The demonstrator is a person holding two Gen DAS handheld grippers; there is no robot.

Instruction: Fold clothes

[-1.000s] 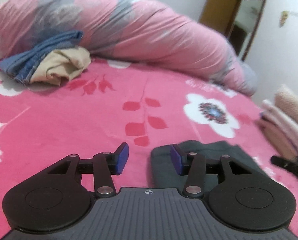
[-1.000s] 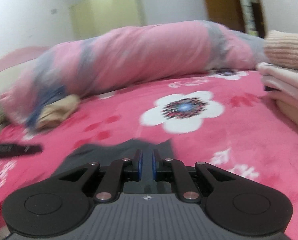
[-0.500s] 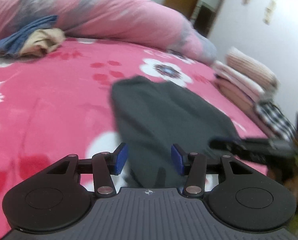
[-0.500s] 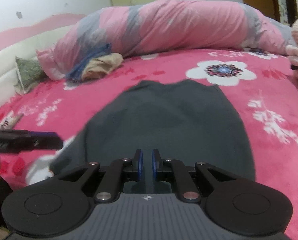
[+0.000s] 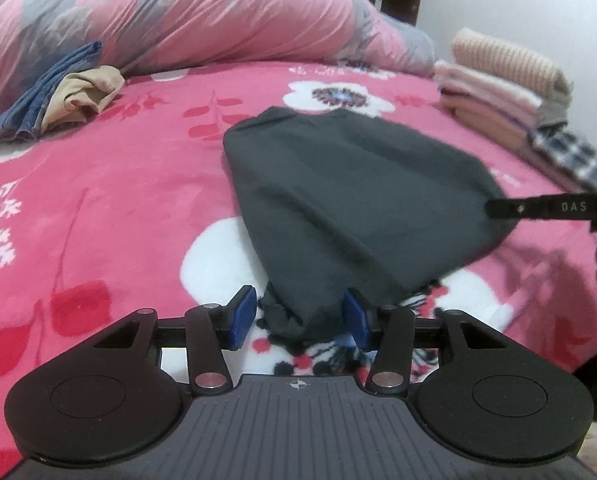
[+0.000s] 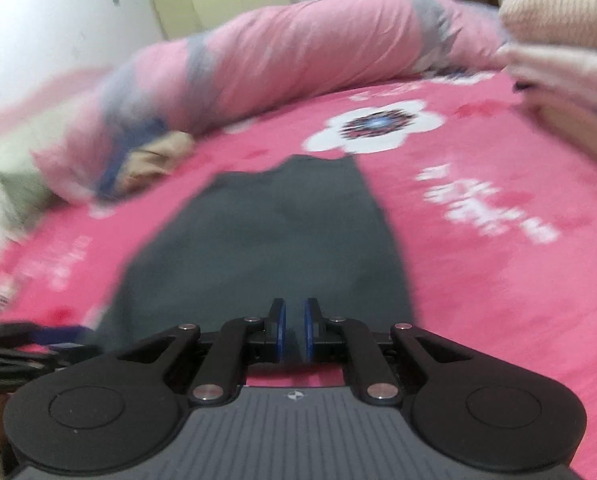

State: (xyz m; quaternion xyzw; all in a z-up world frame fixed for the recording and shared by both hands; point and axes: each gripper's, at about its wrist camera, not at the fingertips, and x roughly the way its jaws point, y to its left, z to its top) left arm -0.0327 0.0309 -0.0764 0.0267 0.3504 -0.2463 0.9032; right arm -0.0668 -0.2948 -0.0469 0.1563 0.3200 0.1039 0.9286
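A dark grey garment (image 5: pixel 350 188) lies stretched out on the pink flowered bedspread (image 5: pixel 110 200). In the left wrist view my left gripper (image 5: pixel 300 316) is open, and the garment's bunched near corner sits between its blue pads without being pinched. My right gripper (image 5: pixel 546 208) comes in from the right and holds the garment's right corner slightly raised. In the blurred right wrist view the right gripper (image 6: pixel 293 330) is shut on the near edge of the garment (image 6: pixel 266 232). The left gripper (image 6: pixel 38 336) shows as a dark blur at the far left.
A rolled pink and grey duvet (image 5: pixel 218 16) runs along the back of the bed. Crumpled jeans and a beige garment (image 5: pixel 70 96) lie at the back left. A stack of folded clothes (image 5: pixel 510 92) stands at the right edge.
Both grippers have pulled back toward the near edge of the bed, and the grey garment now lies drawn out long. The left stays open, the right stays shut.
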